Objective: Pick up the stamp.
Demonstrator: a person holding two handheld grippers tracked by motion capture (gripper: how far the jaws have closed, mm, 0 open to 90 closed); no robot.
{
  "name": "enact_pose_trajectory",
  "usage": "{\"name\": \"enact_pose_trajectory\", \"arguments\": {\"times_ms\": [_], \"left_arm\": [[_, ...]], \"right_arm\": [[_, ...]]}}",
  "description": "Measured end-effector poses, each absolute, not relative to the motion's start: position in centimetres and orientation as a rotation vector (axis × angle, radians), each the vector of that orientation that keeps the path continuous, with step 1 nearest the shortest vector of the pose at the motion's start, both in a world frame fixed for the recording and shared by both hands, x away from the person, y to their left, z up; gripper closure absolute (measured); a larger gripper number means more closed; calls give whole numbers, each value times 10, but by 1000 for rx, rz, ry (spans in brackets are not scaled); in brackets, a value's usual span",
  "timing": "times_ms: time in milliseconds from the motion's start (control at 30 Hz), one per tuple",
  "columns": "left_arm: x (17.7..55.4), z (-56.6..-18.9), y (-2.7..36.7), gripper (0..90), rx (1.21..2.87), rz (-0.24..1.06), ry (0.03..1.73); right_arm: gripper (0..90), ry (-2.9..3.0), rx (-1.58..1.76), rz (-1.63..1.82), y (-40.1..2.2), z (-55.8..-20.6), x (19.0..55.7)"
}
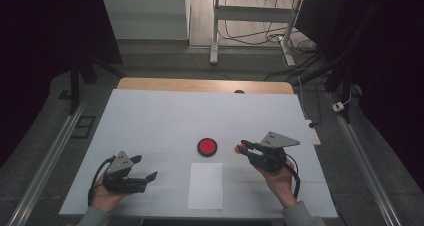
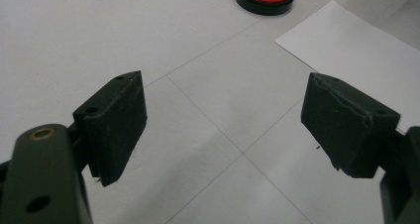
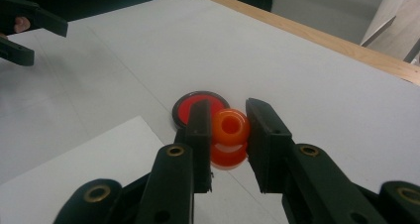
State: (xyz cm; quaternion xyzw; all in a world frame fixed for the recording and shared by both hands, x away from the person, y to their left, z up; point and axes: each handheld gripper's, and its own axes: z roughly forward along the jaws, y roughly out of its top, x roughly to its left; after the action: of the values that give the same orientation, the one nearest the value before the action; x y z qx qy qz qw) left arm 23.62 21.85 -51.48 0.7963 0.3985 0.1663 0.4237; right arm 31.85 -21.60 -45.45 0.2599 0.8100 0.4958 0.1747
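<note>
the right gripper (image 3: pixel 229 135) pinches an orange spool-shaped stamp (image 3: pixel 229 137) just right of the red ink pad (image 1: pixel 207 147), above the white table (image 1: pixel 150 121). the left gripper (image 2: pixel 223 125) rests spread, holding nothing, beside the paper sheet (image 1: pixel 205 186).

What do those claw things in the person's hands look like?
Each hand holds a black gripper, the left gripper and the right gripper. Each has two chunky black jaws with flat, blocky pads, plus small brass-coloured rings set into the arms. A grey three-cornered plate sits on top of each, and a black cable trails back from it. The person's sleeves look grey.
</note>
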Motion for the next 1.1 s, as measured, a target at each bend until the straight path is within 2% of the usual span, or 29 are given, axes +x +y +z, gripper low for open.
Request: {"name": "enact_pose_trajectory", "arguments": {"times_ms": [1100], "left_arm": [[236,-515,217,181,1993,413,993]], "right_arm": [[718,2339,681,1485,-189,-457,309]]}}
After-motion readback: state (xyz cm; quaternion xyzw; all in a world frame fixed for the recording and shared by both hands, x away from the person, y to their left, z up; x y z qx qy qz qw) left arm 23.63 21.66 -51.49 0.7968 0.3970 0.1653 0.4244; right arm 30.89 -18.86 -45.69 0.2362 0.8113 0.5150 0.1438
